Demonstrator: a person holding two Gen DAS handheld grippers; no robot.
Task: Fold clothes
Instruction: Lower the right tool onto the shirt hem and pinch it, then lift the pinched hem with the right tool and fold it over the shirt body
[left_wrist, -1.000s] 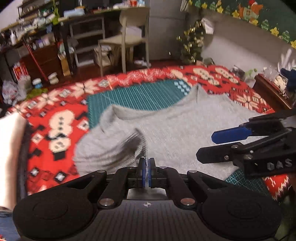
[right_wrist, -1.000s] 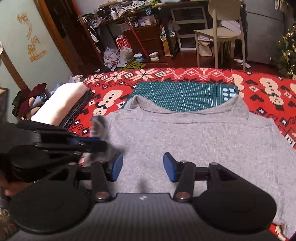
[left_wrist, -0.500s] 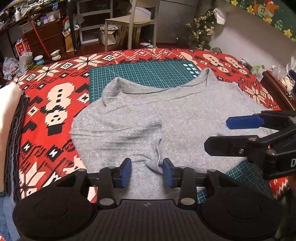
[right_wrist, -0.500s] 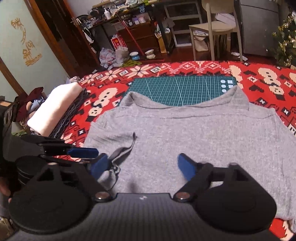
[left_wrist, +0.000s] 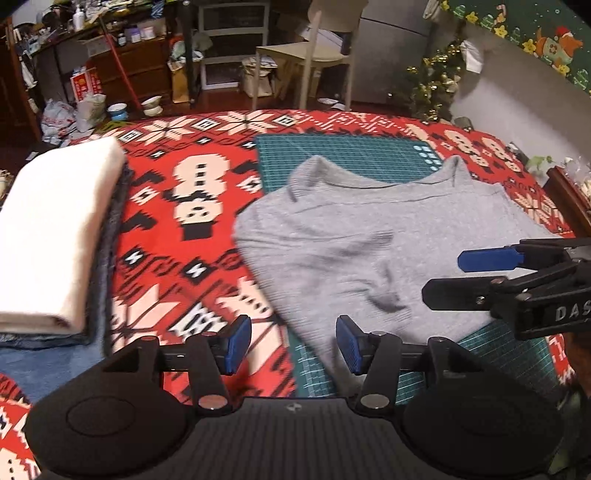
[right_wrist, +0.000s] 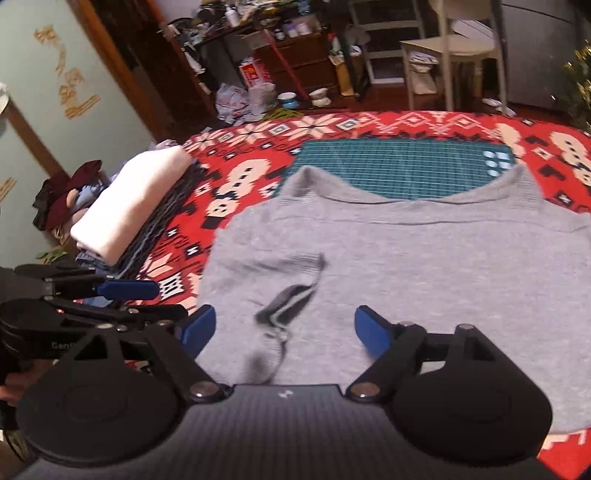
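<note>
A grey knit sweater (left_wrist: 369, 236) (right_wrist: 424, 266) lies flat, collar away from me, partly on a green cutting mat (left_wrist: 332, 151) (right_wrist: 388, 166). Its left sleeve (right_wrist: 291, 299) is folded inward and rests on the body, cuff towards me. My left gripper (left_wrist: 291, 341) is open and empty, hovering over the sweater's near left edge; it also shows in the right wrist view as the left gripper (right_wrist: 155, 301). My right gripper (right_wrist: 286, 328) is open above the folded sleeve and holds nothing. It enters the left wrist view from the right side as the right gripper (left_wrist: 461, 277).
A red patterned cloth (left_wrist: 177, 258) covers the table. A stack of folded clothes (left_wrist: 55, 229) (right_wrist: 129, 206), cream on top, sits at the left. A chair (left_wrist: 306, 55), a small decorated tree (left_wrist: 436, 88) and cluttered shelves stand behind the table. Dark wooden furniture (left_wrist: 569, 199) is at the right.
My left gripper was shut on the sleeve a second ago. It opened, let the sleeve drop on the sweater's body, and pulled back to the left. The right gripper stayed open.
</note>
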